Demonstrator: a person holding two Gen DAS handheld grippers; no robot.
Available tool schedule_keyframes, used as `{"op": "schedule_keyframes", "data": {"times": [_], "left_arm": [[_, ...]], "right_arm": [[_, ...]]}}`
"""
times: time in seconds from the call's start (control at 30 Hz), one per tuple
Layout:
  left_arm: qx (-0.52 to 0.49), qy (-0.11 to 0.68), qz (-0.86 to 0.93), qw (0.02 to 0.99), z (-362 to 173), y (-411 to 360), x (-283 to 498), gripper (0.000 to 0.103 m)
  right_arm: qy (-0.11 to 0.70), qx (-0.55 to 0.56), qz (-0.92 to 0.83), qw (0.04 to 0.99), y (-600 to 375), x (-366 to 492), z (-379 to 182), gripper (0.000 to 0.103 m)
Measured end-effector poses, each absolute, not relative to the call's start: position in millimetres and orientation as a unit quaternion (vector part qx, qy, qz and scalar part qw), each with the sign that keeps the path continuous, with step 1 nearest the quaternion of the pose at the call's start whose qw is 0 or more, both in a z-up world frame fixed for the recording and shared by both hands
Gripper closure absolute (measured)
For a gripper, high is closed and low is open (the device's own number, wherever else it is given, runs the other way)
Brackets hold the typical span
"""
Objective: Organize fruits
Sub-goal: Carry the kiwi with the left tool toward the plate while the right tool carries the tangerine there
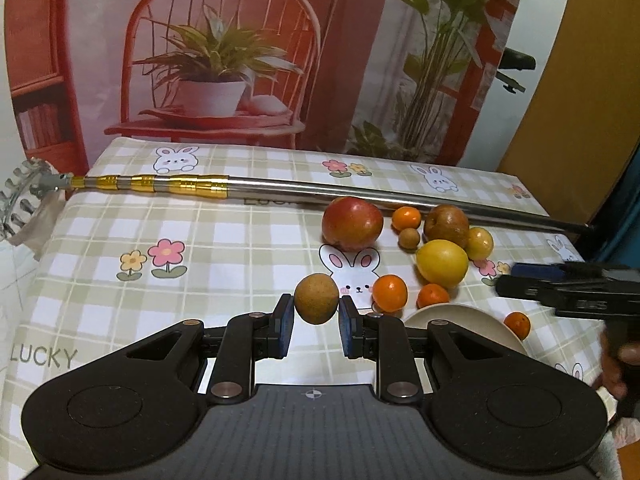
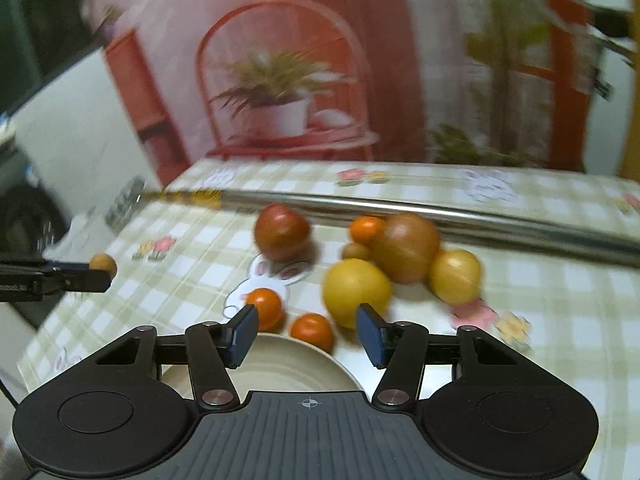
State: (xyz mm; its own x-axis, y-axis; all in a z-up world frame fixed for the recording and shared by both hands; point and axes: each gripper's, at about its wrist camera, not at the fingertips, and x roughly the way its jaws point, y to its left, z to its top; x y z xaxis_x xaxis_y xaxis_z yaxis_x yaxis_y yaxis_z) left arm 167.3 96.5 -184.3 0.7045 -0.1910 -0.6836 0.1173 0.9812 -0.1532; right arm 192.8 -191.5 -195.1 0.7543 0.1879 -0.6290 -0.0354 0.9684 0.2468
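Note:
My left gripper is shut on a small round brown fruit and holds it above the checked tablecloth. In the right wrist view the same brown fruit shows at the far left in the left gripper's tip. A pile of fruit lies to the right: a red apple, a yellow lemon, a brownish-red fruit and several small oranges. My right gripper stands open over a cream plate with nothing between its fingers. That view is blurred.
A long metal telescopic pole lies across the table behind the fruit. A glass dish sits at the far left edge. One orange lies right of the cream plate. A printed backdrop stands behind the table.

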Motion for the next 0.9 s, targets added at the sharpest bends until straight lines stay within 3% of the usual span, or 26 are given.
{"op": "schedule_keyframes", "data": {"times": [0.4,0.67,0.9], "left_arm": [[-0.064,0.373,-0.097,0.920,-195.8,93.7,160.4,0.078],[-0.070,0.384,-0.105,0.915,-206.6,91.4,160.9,0.078],[-0.069,0.388,-0.113,0.912,-208.6,85.0,159.7,0.078]], "right_arm": [[0.417,0.092,0.103,0.898,-146.5,275.8,-225.1,0.059],[0.450,0.048,0.107,0.885,-128.1,287.9,-236.5,0.071],[0.426,0.055,0.116,0.896,-130.8,275.7,-227.2,0.071]]}}
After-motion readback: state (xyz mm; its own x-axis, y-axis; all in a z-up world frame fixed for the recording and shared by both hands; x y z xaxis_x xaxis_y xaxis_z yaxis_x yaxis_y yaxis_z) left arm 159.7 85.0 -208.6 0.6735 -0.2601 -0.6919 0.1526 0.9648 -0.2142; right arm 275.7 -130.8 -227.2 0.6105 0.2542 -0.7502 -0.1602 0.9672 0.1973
